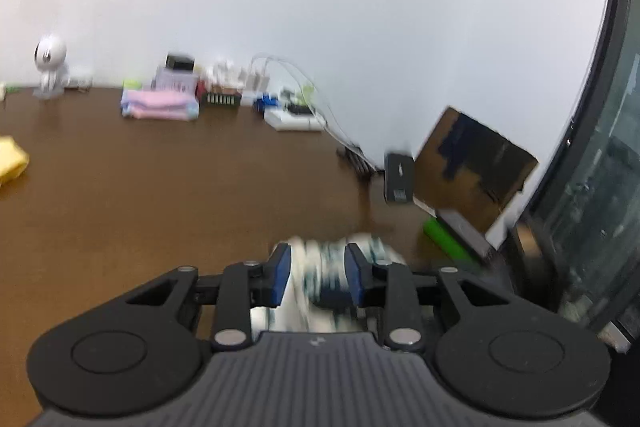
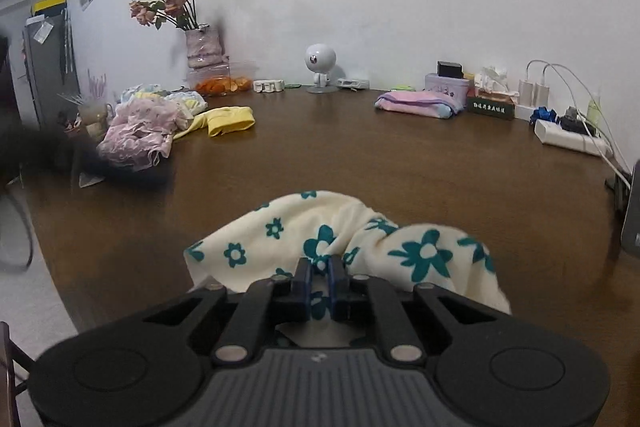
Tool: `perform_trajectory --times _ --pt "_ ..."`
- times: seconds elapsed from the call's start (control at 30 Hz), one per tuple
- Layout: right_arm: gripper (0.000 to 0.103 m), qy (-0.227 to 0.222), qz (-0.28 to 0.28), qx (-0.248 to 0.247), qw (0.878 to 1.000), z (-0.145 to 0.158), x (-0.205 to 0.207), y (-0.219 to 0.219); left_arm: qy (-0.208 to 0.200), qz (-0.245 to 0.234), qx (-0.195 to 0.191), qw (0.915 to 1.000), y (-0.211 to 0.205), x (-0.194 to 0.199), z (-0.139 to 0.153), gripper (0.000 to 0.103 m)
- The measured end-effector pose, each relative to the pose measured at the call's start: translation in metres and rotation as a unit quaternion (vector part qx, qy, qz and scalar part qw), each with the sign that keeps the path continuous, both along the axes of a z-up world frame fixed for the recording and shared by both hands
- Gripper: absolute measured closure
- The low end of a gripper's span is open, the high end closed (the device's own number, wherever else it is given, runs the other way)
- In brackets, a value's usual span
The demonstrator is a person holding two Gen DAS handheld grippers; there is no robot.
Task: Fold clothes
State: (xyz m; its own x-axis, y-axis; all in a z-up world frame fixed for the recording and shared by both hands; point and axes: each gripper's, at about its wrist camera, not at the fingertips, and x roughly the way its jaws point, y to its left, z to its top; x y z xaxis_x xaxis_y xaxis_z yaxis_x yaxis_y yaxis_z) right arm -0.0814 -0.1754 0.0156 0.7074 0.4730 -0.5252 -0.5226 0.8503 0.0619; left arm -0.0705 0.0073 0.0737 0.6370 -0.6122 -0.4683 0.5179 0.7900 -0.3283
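A cream garment with teal flowers (image 2: 344, 239) lies bunched on the brown table (image 2: 360, 159) right in front of my right gripper (image 2: 320, 265), whose jaws are shut on a fold of it. In the left wrist view the same garment (image 1: 320, 267) shows blurred between the blue pads of my left gripper (image 1: 318, 253). The pads stand apart with cloth between them; I cannot tell whether they grip it. A heap of unfolded clothes (image 2: 144, 131) and a yellow garment (image 2: 228, 121) lie at the far left. A folded pink stack (image 2: 416, 103) sits at the back.
A vase of flowers (image 2: 202, 47), a small white robot figure (image 2: 320, 61), a tissue box (image 2: 492, 103), chargers and a power strip (image 2: 568, 139) line the wall. A cardboard box (image 1: 476, 171), a dark phone (image 1: 398, 179) and a green object (image 1: 448, 239) are at the right.
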Motion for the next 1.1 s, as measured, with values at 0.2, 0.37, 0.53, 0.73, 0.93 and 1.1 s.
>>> perform_trajectory --times 0.2,0.37,0.53,0.73,0.93,1.1 --pt "0.098 -0.027 -0.006 0.009 1.0 0.005 -0.017 -0.013 0.1 0.054 0.047 0.9924 -0.035 0.035 -0.055 0.088" --pt "0.091 -0.047 -0.076 0.082 0.993 0.045 -0.032 -0.067 0.079 0.067 0.078 0.9915 -0.042 0.02 -0.065 0.086" --pt "0.087 -0.007 -0.105 0.048 0.993 0.014 -0.012 -0.07 0.088 0.075 0.094 0.9888 -0.045 0.017 -0.062 0.08" --pt "0.034 -0.018 -0.092 0.079 0.992 0.043 -0.037 -0.105 0.136 0.075 0.018 0.9877 -0.019 -0.009 -0.04 0.047" --pt "0.039 0.055 -0.07 0.099 0.991 0.021 -0.028 -0.109 0.161 0.063 0.034 0.9844 -0.043 -0.014 -0.053 0.037" --pt "0.039 0.069 -0.065 0.11 0.989 0.011 -0.031 -0.109 0.152 0.062 0.038 0.9857 -0.049 -0.024 -0.05 0.033"
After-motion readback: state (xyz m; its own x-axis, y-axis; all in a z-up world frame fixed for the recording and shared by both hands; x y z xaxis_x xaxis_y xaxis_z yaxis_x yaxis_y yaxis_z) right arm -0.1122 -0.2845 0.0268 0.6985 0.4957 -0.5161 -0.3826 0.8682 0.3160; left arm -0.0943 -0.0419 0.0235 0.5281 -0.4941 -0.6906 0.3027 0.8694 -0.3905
